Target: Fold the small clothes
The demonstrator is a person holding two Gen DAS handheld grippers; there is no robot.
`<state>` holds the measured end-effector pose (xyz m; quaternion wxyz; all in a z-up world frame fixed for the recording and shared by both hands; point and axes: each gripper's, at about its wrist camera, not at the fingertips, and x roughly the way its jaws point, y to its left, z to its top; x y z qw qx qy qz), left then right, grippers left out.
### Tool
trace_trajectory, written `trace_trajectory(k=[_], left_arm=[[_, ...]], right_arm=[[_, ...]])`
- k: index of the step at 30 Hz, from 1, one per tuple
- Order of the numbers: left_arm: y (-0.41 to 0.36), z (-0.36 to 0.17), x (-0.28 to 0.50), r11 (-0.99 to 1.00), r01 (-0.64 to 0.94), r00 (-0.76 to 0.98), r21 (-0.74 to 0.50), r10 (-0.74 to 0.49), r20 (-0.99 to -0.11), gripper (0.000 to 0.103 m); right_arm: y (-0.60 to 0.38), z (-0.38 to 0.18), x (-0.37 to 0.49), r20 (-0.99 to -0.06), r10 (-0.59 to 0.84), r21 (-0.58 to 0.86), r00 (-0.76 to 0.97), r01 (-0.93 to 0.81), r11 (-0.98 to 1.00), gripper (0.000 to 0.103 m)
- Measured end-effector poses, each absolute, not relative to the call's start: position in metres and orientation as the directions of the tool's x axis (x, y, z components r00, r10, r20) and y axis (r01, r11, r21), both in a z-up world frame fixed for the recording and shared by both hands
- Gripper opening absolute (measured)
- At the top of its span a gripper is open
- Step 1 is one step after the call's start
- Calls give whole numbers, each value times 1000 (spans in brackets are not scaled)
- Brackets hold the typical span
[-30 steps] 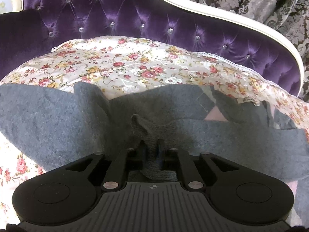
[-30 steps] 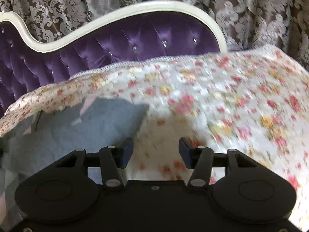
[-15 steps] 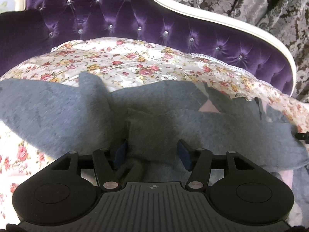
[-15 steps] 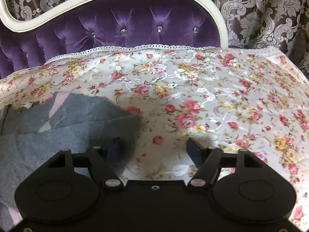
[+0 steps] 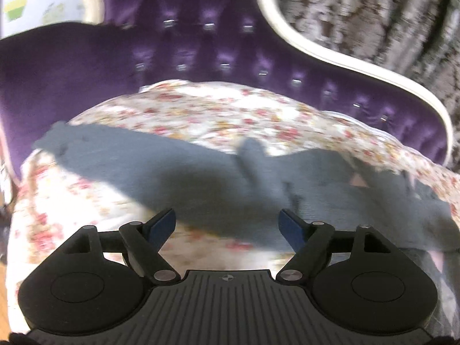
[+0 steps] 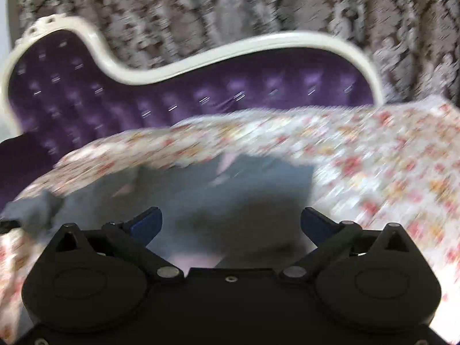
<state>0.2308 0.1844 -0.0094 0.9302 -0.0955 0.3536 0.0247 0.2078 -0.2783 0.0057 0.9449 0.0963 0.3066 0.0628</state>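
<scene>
A small grey garment [image 5: 201, 178] lies spread across the flowered cover [image 5: 230, 109], one long part reaching far left and a folded bump near its middle. My left gripper [image 5: 227, 224] hovers above its near edge, jaws opening, nothing pressed between the blue pads [image 5: 164, 224]. In the right wrist view the same grey garment [image 6: 230, 189] lies below and ahead, its right corner square on the cover [image 6: 373, 166]. My right gripper [image 6: 230, 224] is above it, jaws opening wide, empty. Both views are motion-blurred.
A purple tufted sofa back [image 5: 201, 43] with a white curved frame [image 6: 201, 63] rises behind the cover. Patterned grey-brown curtains [image 6: 258, 5] hang beyond it. The sofa's arm [image 5: 43, 57] stands at the left.
The left gripper, shut on a grey fold a second ago, has let it go and pulled back. The right gripper has opened wider and drawn back over the garment's right part.
</scene>
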Motion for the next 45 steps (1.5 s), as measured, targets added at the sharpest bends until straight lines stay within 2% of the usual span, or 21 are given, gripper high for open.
trace_trajectory(k=[3,9,16,18,21,29,30,32,33,38,45], left_arm=[[212,-10,230,973,-162,746,-166,11,-665,78],[274,-17,244,939,-272,735,-209,63,-675,77],[333,-21,267,897,-384,733,-218,153,-663,74],[343,-25,275,890,-397,725,-224,155,-671,68],[361,-38,286,864,-425,707,-270,130,-696,64],[380,-50,298,835,-452,717,-314,130,-685,61],[383,-48,300,830,-455,721,-322,132,-680,53],[387,-45,303,815,-468,730,-341,140,-669,29],[388,-44,306,809,-474,734,-346,146,-663,4],[374,-19,302,843,-455,777,-286,219,-591,4],[362,46,272,851,-456,818,-260,286,-499,4]], right_arm=[[-260,-2,190,-575,242,255,782,-110,961,102],[-224,-5,162,-556,274,205,785,-189,960,102],[-208,-5,159,-549,312,237,775,-213,948,102],[-204,-8,161,-552,314,248,772,-208,946,102],[-199,-13,162,-563,313,252,765,-201,947,102],[-192,-16,166,-566,327,277,756,-200,940,102],[-191,-17,166,-567,329,280,755,-198,939,102],[-187,-17,168,-568,333,288,752,-197,937,102],[-187,-17,167,-567,335,290,752,-198,936,102],[-185,-13,164,-559,333,286,759,-201,937,102],[-190,-14,160,-559,345,319,754,-188,929,102]])
